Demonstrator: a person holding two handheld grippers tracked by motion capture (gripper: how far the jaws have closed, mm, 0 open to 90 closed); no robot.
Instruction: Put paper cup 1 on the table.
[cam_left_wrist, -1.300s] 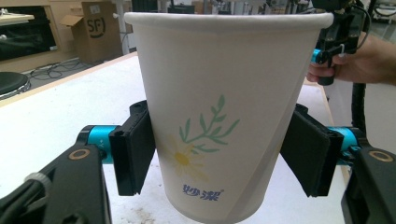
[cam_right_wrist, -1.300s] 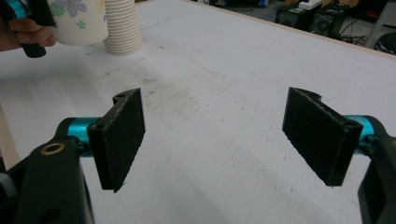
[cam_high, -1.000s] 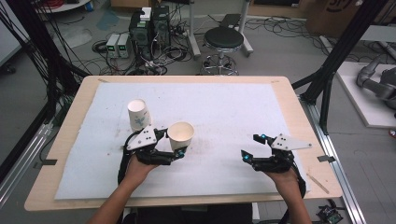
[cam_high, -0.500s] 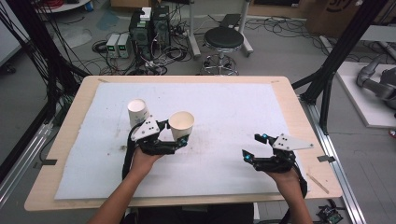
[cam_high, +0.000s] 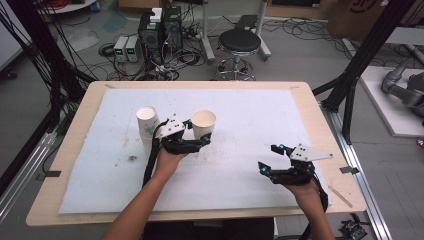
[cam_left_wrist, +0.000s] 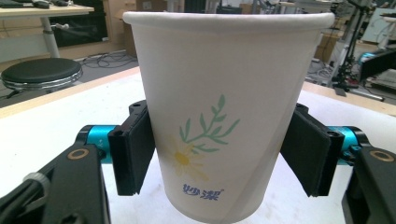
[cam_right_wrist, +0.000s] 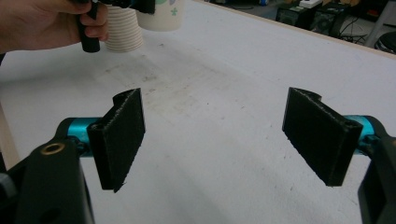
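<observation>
Holding a paper cup (cam_left_wrist: 229, 112) upright between my left tool's (cam_high: 199, 142) pads, I have it lifted just right of the cup stack (cam_high: 148, 124); my right tool (cam_high: 274, 159) hangs open, well apart.

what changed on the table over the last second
The left gripper, shut on the paper cup, carried it away from the person, up beside the stack of cups. The right gripper stayed at the right with its jaws apart, and the stack of cups did not move.
</observation>
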